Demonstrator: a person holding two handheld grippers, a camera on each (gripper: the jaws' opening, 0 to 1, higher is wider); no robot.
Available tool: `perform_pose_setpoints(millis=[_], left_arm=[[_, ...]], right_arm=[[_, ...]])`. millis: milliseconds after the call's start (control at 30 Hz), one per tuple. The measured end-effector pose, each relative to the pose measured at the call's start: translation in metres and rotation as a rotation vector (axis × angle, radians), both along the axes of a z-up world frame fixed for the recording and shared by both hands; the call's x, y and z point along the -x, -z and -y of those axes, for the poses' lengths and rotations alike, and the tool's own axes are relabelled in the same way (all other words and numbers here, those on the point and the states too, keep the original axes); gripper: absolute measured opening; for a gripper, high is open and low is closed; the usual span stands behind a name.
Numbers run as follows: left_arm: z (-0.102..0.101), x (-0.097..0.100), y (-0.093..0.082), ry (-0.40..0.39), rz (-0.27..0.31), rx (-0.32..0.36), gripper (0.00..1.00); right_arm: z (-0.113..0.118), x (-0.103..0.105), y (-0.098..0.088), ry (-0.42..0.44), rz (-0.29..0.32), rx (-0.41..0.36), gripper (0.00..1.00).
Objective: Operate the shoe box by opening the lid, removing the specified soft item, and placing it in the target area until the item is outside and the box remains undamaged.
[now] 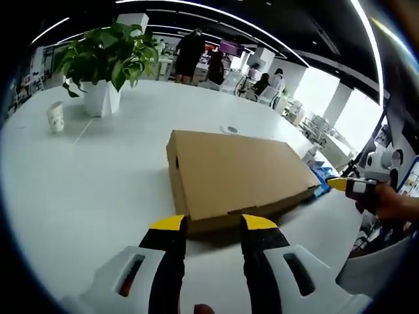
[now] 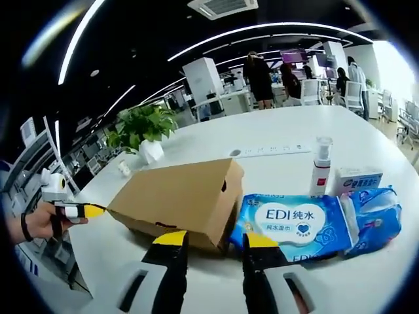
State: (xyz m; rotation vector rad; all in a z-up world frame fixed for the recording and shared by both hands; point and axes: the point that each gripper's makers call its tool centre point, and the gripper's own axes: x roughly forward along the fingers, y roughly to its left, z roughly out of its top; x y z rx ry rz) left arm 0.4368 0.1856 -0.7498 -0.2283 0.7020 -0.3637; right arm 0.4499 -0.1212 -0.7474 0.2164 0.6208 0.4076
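So the closed brown shoe box (image 1: 239, 175) sits in the middle of the white table (image 1: 85, 190), and the left gripper (image 1: 213, 226) and right gripper (image 2: 213, 241) wait near it, both wide and empty, ready to lift the lid.

Left gripper (image 1: 214, 224) and right gripper (image 2: 213, 240): black jaws, yellow tips, white bodies

Matt cardboard shoe box (image 1: 236, 173) — glossy white table (image 1: 85, 190)
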Motion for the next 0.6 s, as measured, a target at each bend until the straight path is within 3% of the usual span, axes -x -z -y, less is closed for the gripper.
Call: perform_pose_setpoints(millis=[333, 600], left_arm=[[0.018, 0.037, -0.019, 0.051, 0.032, 0.008, 0.37], [0.036, 0.058, -0.034, 0.099, 0.075, 0.011, 0.39]], right_arm=[[0.023, 0.035, -0.017, -0.001, 0.056, 0.037, 0.38], [0.037, 0.063, -0.041, 0.083, 0.104, 0.029, 0.39]])
